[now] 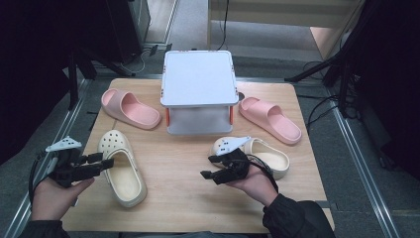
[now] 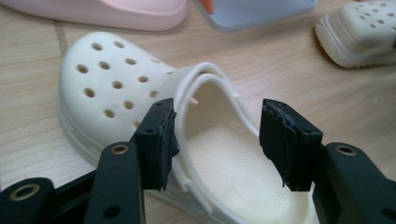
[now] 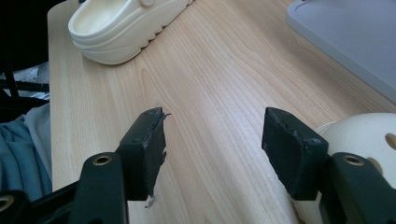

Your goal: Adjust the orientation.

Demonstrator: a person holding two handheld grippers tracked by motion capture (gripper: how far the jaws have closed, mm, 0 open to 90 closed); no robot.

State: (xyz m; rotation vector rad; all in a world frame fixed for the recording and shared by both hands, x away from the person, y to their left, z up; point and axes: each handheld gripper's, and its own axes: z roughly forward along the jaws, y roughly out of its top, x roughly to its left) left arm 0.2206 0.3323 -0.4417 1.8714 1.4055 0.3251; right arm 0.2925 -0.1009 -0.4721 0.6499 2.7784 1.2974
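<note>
Clogs on tabletop [image 1: 188,198], both tools released.
Left tool [image 2: 217,140] straddles left clog [image 2: 140,107] rim, pads clear; right tool [image 1: 212,167] hides part of right clog [image 1: 270,156].

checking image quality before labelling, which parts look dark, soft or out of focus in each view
High view: table evenly lit, surroundings nearly black, whole frame slightly soft. Left gripper view: cream clog sharp, pink slipper at the top softer. Right gripper view: wood grain crisp, far clog a little soft, dark left edge.
</note>
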